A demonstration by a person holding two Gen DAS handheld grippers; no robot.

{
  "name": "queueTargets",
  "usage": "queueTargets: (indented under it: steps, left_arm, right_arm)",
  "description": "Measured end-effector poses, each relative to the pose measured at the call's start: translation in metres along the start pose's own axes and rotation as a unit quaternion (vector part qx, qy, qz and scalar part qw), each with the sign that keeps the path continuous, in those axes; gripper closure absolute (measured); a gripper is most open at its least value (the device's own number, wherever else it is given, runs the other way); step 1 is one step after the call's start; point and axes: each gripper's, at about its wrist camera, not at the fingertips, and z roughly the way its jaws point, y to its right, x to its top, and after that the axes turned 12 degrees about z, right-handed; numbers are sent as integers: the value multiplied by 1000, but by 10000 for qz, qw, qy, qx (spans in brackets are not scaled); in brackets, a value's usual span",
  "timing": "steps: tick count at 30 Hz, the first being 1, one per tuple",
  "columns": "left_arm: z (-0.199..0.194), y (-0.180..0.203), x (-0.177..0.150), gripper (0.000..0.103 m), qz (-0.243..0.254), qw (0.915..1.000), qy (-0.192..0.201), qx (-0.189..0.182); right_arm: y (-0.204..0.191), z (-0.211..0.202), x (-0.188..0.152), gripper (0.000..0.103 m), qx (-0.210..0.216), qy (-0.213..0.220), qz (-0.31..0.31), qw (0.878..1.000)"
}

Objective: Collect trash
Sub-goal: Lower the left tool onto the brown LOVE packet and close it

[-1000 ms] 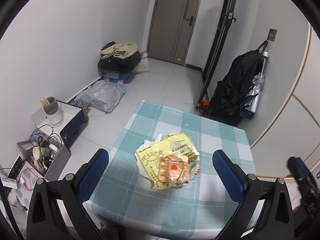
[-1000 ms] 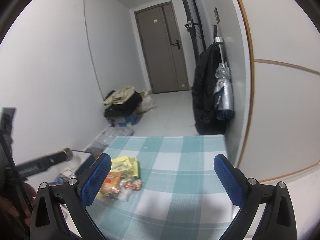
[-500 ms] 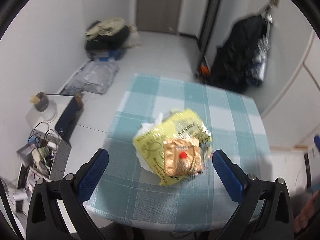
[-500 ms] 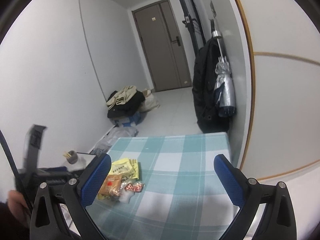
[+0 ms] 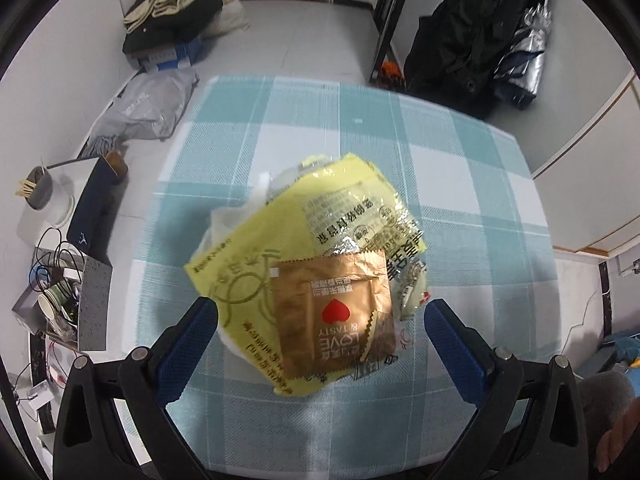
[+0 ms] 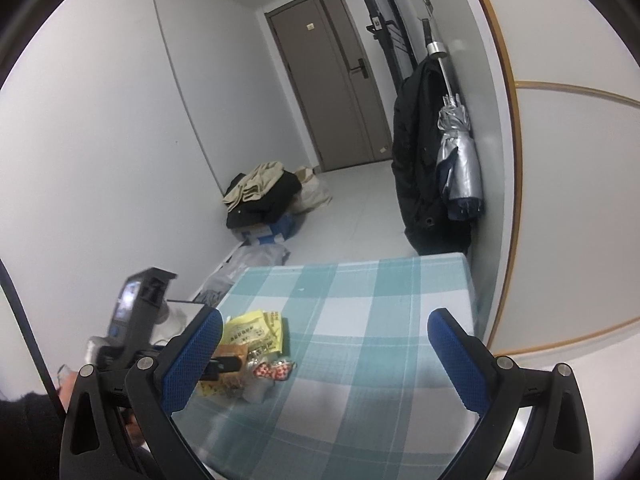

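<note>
From my left wrist view, the gold sachet (image 5: pixel 334 310) covers the middle of the yellow wrapper (image 5: pixel 280 236), and I can't tell what the white and clear scraps (image 5: pixel 236 220) poking out from under it are. The counter (image 5: pixel 460 184) runs off behind the left tongs (image 5: pixel 320 344) at its near edge. A hand (image 5: pixel 618 440) is cut off at the lower right corner. In my right wrist view, a blue pad of the right tongs (image 6: pixel 324 354) hides the left side of the trash pile (image 6: pixel 256 344) (the small red-and-white packet (image 6: pixel 274 370) is too small to read). The sleeve (image 6: pixel 28 432) at the lower left is cropped by the frame.
</note>
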Motion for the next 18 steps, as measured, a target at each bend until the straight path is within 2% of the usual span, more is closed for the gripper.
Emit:
queueTargets:
  steps: [6,9,11,13,16,18]
  left_arm:
    - [10,-4,3,3,-129,9998,-164,-13]
    - [11,-1,3,16,33,9998,-167,134]
    - [13,-1,3,20,49,9997,-192,148]
    - [12,-2,1,31,63,9997,-193,166]
    - [10,-1,2,39,141,9996,-163,208]
    - [9,-2,2,40,125,9997,-130,188]
  right_arm:
    - [1,1,1,0,41,-29,-2,10000]
    - [1,1,0,0,22,-41,-14,10000]
    - [2,1,-1,0,9,-49,-4,10000]
    - [2,1,0,0,-10,-47,-2,10000]
    - [1,1,-2,0,-45,-47,-23,10000]
    - [0,2,-3,0,-83,-51,-52,9999]
